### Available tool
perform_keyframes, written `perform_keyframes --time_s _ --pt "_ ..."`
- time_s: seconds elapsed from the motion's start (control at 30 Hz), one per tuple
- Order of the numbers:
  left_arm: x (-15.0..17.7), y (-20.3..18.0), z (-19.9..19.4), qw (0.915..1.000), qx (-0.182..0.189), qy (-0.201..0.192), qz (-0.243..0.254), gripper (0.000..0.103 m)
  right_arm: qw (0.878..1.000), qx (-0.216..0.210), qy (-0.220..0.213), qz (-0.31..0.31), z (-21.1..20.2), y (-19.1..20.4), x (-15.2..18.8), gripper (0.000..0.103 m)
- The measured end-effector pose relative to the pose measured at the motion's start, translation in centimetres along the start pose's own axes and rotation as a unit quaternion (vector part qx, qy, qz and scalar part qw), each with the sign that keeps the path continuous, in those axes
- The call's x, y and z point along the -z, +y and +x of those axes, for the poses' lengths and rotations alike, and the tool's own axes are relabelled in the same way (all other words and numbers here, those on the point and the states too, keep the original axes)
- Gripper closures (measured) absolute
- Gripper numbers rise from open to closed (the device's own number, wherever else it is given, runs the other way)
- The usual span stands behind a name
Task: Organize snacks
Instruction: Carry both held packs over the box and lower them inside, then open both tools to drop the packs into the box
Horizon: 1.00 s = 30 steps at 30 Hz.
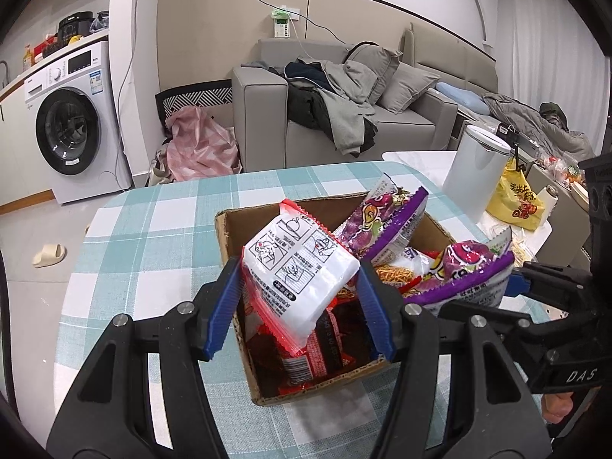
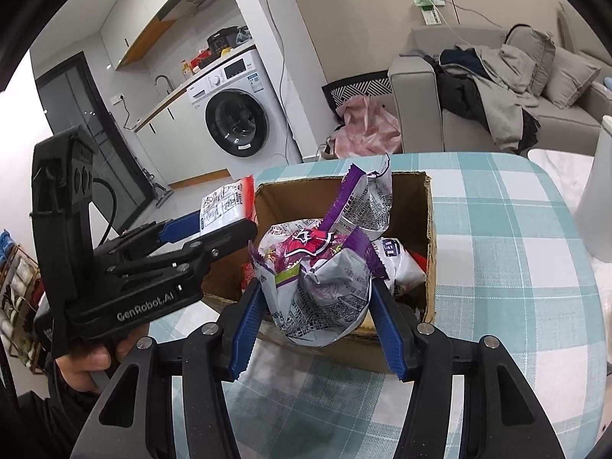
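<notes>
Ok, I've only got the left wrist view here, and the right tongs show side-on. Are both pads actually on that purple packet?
Observer: Yes. In the right wrist view the right tongs squeeze the purple packet from both sides, crumpling it, over the near side of the cardboard box.
Operator: Anything hidden at the box's far right corner?
Observer: The wall there is torn, with a notch at its top edge.
Operator: And what's behind my own camera?
Observer: A hand grips the handle of the left tongs, which hold the white packet.
</notes>
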<state>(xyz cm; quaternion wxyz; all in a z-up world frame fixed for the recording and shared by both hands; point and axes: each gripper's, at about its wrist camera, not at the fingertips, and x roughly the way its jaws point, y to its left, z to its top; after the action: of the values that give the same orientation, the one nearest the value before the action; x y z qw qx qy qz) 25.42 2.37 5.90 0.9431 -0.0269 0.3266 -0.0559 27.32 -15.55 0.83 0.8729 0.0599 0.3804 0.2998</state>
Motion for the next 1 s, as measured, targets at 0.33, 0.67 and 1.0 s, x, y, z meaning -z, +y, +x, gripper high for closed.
perform_keyframes --time_s 0.33,0.67,1.0 --pt "0.8 -0.6 1.4 0.9998 0.005 0.015 0.01 0.046 1.0 0.022 -0.017 0.005 -0.2 -0.7 -0.6 0.047" --pt "2.0 -0.8 2.7 0.9994 0.012 0.029 0.016 0.045 0.999 0.036 -0.036 0.002 1.5 -0.3 -1.2 0.047" --pt "2.3 -1.0 3.3 0.9993 0.008 0.03 0.022 0.043 0.998 0.039 -0.04 -0.012 2.1 -0.2 -1.3 0.039"
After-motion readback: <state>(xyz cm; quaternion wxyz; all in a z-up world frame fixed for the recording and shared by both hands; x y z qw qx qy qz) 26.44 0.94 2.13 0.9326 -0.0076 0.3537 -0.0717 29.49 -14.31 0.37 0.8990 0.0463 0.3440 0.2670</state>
